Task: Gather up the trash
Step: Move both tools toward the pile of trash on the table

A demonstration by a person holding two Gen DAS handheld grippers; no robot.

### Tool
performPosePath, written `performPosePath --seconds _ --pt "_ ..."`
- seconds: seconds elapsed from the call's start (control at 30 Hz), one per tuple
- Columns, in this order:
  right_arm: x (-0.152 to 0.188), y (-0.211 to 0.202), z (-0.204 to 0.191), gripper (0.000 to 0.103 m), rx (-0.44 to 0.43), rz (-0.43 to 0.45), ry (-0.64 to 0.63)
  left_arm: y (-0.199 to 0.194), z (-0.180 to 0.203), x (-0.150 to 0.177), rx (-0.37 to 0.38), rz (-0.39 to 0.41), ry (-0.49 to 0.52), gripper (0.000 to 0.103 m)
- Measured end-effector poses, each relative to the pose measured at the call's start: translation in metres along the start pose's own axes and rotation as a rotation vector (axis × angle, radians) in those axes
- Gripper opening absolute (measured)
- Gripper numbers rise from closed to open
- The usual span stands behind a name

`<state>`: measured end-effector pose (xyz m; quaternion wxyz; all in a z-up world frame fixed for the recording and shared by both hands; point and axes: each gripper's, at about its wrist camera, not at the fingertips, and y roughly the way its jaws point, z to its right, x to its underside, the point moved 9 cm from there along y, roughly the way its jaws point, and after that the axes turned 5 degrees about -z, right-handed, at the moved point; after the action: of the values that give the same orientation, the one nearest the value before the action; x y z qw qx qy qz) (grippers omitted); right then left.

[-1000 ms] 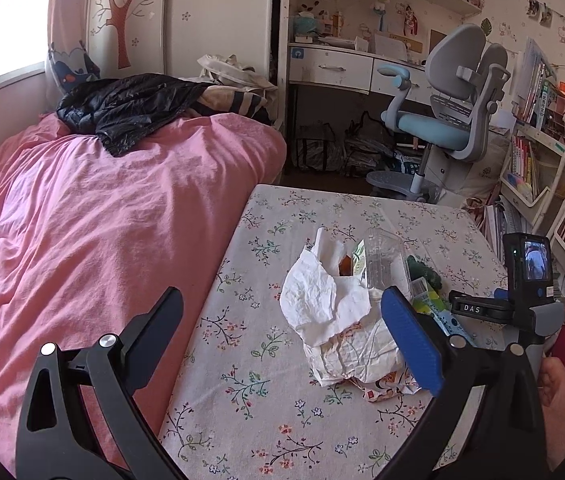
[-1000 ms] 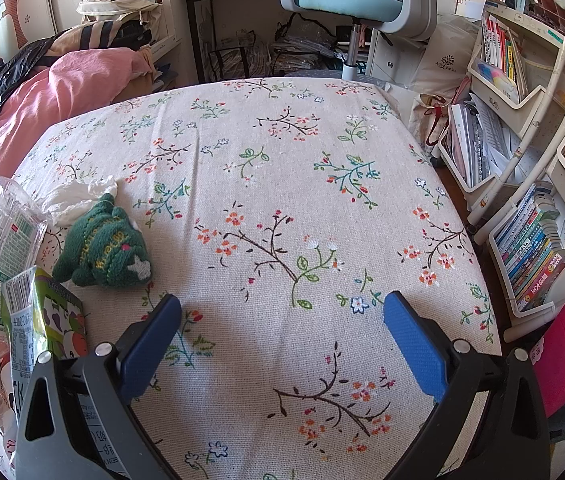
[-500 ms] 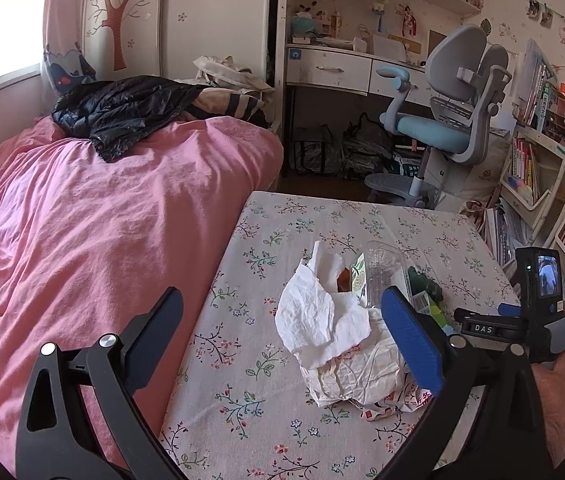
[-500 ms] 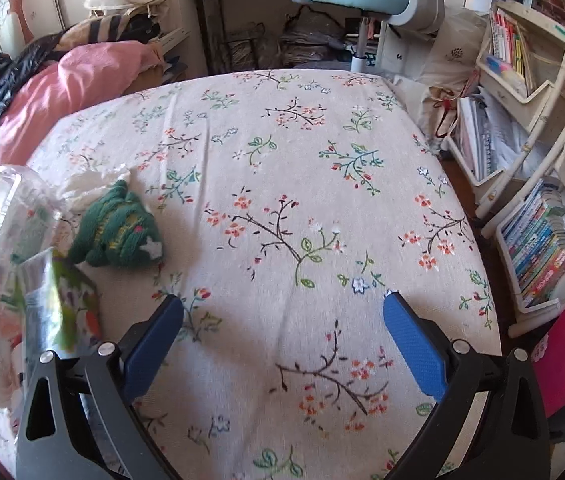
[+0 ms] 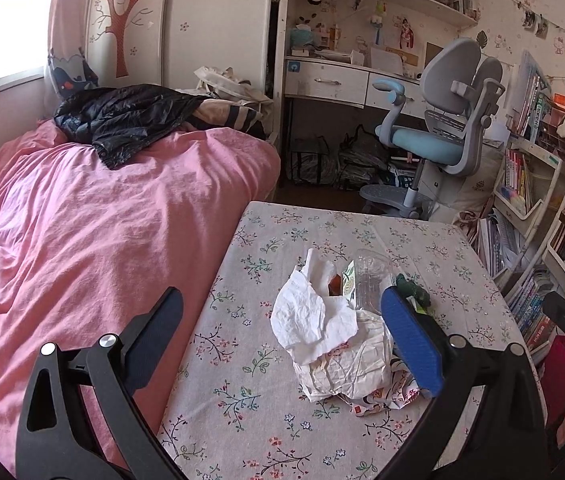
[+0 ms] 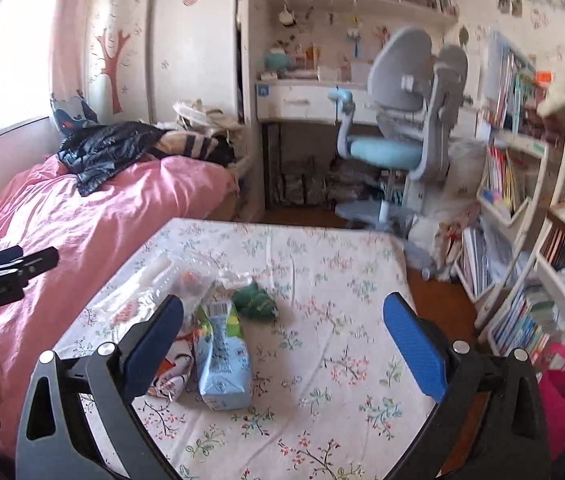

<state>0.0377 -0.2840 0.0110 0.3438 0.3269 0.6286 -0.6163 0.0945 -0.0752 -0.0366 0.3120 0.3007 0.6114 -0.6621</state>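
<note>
In the left wrist view, your left gripper (image 5: 280, 322) stood with its jaws spread wide and nothing between them, raised over the near part of the table (image 5: 250, 432) with the floral cloth. The trash sat in one heap in the middle of that table: a crumpled white tissue (image 5: 308, 312) on top of a wrinkled paper wrapper (image 5: 342, 372), a clear plastic container (image 5: 370, 280) behind them, and a small green knitted toy (image 5: 412, 286) just beside the container. The pink bed (image 5: 82, 240) ran along the table's left edge, and the desk chair (image 5: 438, 136) stood beyond it. Your right gripper showed only as a sliver at the right edge.

In the right wrist view, which was somewhat blurred, your right gripper (image 6: 282, 326) was likewise wide apart and empty. A blue-and-green drink carton (image 6: 222, 356) lay flat on the table just inside the left finger, touching the clear plastic (image 6: 170, 284) and printed wrapper (image 6: 174, 372) beside it. The green toy sat just past the carton's far end. A bookshelf (image 6: 522, 216) stood to the right.
</note>
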Motion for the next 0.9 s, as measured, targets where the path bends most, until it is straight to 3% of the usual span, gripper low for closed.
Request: performPosePath --seconds 0.2,0.9 --pt "-0.002 0.004 -0.017 0.097 -0.062 0.017 0.008 -0.005 -0.005 0.0 -0.005 0.006 -0.004 0.096" --pt "0.0 0.001 -0.025 0.097 -0.064 0.027 -0.027 -0.005 0.009 0.001 0.025 0.004 0.038 0.096"
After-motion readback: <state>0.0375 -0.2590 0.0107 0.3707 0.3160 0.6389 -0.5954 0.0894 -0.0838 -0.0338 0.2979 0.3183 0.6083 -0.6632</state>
